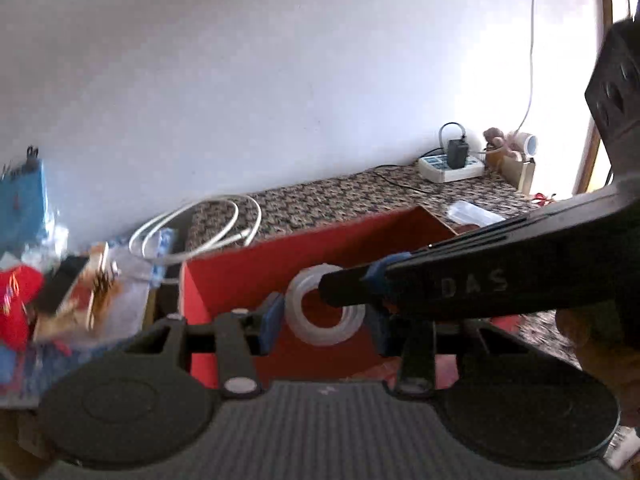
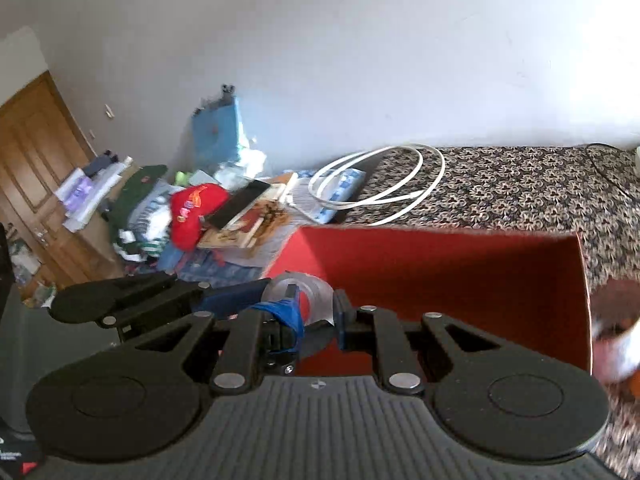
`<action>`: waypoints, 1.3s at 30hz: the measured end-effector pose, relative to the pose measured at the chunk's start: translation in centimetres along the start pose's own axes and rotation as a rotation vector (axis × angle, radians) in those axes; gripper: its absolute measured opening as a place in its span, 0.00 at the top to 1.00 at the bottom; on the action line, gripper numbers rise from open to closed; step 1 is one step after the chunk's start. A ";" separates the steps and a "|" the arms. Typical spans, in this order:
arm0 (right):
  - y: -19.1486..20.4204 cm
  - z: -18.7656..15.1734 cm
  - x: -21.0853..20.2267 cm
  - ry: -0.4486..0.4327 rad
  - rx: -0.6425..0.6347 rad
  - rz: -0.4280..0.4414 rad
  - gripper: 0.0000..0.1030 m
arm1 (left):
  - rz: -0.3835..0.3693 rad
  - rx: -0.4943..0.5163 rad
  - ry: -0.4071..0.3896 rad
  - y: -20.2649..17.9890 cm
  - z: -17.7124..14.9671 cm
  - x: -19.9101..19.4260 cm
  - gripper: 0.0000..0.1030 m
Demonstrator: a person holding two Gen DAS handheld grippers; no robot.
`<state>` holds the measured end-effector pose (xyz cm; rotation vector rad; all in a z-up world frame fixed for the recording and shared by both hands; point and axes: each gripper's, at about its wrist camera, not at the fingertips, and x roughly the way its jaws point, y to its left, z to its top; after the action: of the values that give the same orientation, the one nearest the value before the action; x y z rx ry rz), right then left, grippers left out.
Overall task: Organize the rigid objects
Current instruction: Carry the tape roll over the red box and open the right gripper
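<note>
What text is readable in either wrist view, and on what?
"DAS": raised letters on the black arm of the right hand-held gripper, crossing the left wrist view.
Red cap: printed graphics, too blurred to read.
Books: cover print unreadable.
Power strip: markings too small.

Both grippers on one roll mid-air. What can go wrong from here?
1. The clear plastic tape roll sits between the left hand-held gripper pads while the right hand-held gripper seems to pinch its wall. If they move unevenly, the roll may twist free.
2. The right finger crosses just over the left one, so they may collide.
3. The roll hangs near the left wall of the red cardboard box. A slip may land it outside.
</note>
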<state>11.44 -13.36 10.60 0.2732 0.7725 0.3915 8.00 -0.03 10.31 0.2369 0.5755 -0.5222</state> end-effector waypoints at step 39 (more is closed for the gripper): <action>-9.5 1.1 15.7 0.557 0.142 -0.220 0.97 | 0.139 -0.115 0.297 5.7 0.7 14.1 0.42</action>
<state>24.72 -15.10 -2.01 0.2097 1.3679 0.2019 21.41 -1.19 3.20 0.2452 0.8689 -0.3192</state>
